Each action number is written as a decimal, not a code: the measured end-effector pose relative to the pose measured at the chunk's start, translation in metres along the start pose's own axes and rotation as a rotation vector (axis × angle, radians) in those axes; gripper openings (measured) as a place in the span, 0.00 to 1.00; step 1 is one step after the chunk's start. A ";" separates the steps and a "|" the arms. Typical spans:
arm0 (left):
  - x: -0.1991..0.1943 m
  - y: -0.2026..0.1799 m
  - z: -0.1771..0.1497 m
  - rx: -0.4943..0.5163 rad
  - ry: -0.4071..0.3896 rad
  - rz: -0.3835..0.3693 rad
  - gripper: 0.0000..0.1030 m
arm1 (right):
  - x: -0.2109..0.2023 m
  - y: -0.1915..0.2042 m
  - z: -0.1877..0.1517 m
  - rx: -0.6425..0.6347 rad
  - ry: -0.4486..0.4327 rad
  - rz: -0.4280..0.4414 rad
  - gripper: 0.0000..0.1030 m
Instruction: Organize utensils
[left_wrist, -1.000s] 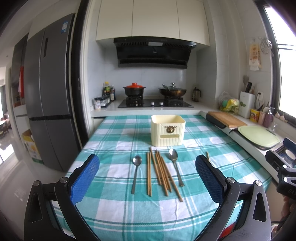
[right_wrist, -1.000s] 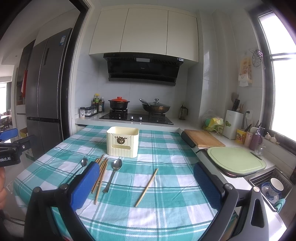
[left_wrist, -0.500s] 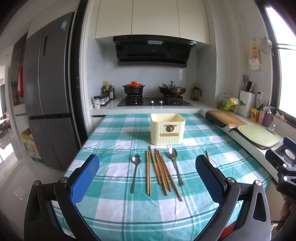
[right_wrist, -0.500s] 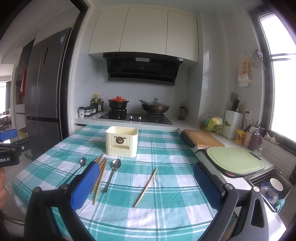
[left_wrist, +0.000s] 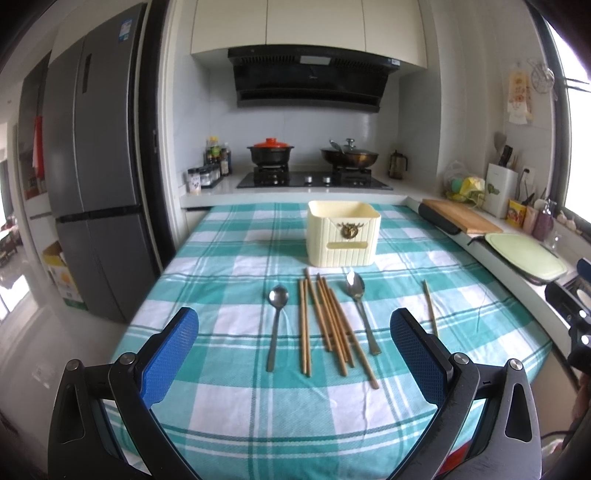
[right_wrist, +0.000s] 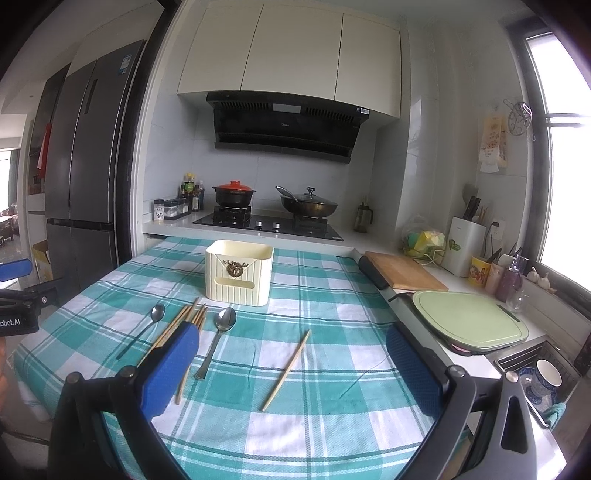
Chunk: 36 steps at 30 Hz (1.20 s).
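Little has moved since a second ago: both views have crept slightly nearer the table, and nothing on it has shifted. The left gripper (left_wrist: 293, 347) hangs above the near edge of the teal-and-white checked tablecloth (left_wrist: 229, 406), blue-padded jaws spread wide and empty; the right gripper (right_wrist: 291, 365) is likewise wide open and holds nothing, probably readied for a first pick. Just beyond lie the utensils: a bundle of brown wooden chopsticks (left_wrist: 328, 325) flanked by a steel spoon on the left (left_wrist: 277, 317) and another on the right (left_wrist: 360, 306), handles toward the camera, easy to pinch. One stray wooden chopstick (right_wrist: 286, 371) lies apart, squarely before the right gripper. Farther back stands the cream ribbed plastic holder (left_wrist: 343, 234), open-topped, presumably their destination.
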<state>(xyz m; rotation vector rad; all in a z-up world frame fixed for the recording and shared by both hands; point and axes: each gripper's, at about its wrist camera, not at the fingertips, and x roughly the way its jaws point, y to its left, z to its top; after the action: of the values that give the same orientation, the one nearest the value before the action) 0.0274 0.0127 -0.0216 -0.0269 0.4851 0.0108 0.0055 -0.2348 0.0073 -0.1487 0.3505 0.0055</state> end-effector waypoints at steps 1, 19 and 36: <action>0.007 0.003 -0.001 -0.004 0.021 -0.005 0.99 | 0.002 0.000 0.001 -0.007 0.001 -0.004 1.00; 0.137 0.040 -0.025 -0.006 0.340 -0.037 1.00 | 0.121 -0.022 -0.050 0.051 0.406 0.057 1.00; 0.282 0.054 -0.005 -0.010 0.537 -0.037 0.99 | 0.215 -0.032 -0.062 0.215 0.586 0.093 0.77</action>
<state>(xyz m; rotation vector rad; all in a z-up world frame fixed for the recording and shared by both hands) 0.2739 0.0678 -0.1590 -0.0496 1.0217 -0.0315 0.1870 -0.2797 -0.1196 0.0852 0.9386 0.0165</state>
